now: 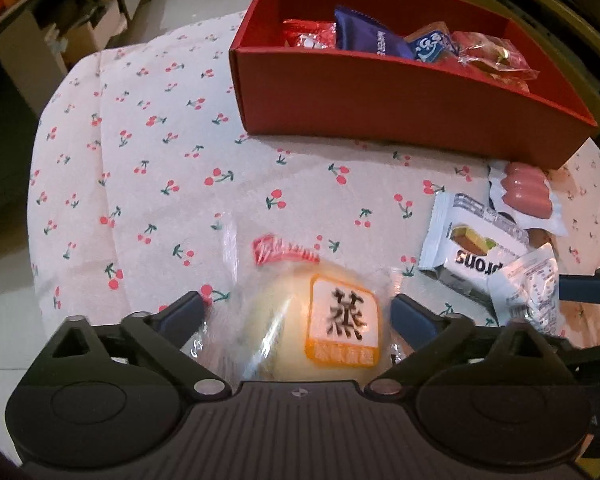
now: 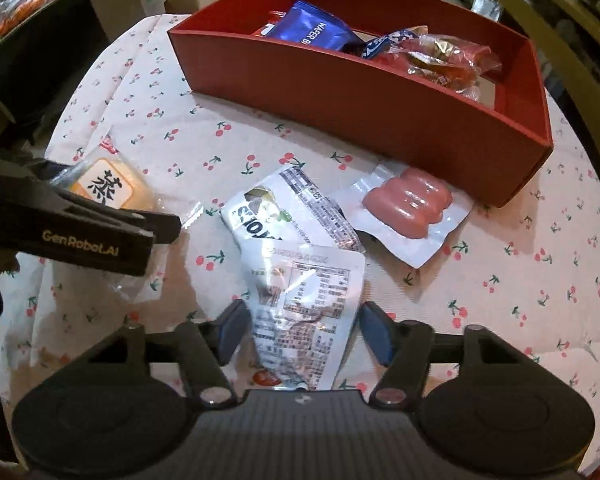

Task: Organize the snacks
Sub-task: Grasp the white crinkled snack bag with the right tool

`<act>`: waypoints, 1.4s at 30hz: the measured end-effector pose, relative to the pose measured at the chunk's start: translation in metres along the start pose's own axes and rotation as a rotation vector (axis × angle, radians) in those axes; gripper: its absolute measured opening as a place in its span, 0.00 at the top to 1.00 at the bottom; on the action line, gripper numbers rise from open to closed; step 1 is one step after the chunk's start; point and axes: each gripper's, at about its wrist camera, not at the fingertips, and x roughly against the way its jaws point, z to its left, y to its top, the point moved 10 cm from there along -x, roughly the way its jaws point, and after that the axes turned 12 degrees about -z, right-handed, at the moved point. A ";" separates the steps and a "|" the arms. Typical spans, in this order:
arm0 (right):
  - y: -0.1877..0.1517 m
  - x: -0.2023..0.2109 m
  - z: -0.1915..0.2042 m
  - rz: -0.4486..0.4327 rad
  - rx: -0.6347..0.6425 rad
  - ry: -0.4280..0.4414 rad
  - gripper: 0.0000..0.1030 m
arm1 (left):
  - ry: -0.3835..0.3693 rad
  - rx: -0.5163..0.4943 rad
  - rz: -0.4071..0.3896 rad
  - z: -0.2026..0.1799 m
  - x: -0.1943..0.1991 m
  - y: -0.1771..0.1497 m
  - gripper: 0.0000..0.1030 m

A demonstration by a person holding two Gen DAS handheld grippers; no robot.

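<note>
On a cherry-print cloth (image 1: 148,168), the left gripper (image 1: 300,312) spread around a bun (image 1: 312,320) whose near edge it hides, the right gripper (image 2: 300,330) parted beside a crumpled pouch (image 2: 304,300), pad contact unclear; sausages (image 2: 408,204) and red box (image 2: 380,112) at one o'clock.

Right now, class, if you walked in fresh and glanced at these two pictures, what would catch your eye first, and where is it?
The big red box at the far side of the cherry-print tablecloth, already holding wrapped snacks. Nearer, the steamed cake packet lies between the fingers of the left hand-held gripper, and a crinkled silver-white snack packet lies between those of the right hand-held gripper, with a pink sausage pack beside the box.
</note>
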 end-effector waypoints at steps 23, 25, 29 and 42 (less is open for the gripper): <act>-0.013 0.011 -0.008 0.012 0.009 0.056 0.35 | -0.014 -0.097 0.023 -0.025 0.016 -0.019 0.08; -0.018 0.014 -0.007 0.025 0.004 0.066 0.34 | -0.013 -0.092 0.027 -0.023 0.016 -0.020 0.07; -0.019 0.014 -0.006 0.013 0.019 0.054 0.36 | -0.015 -0.080 0.020 -0.022 0.015 -0.019 0.13; -0.006 0.040 -0.004 -0.070 0.008 0.084 0.50 | -0.063 -0.043 -0.031 -0.032 0.036 -0.010 0.28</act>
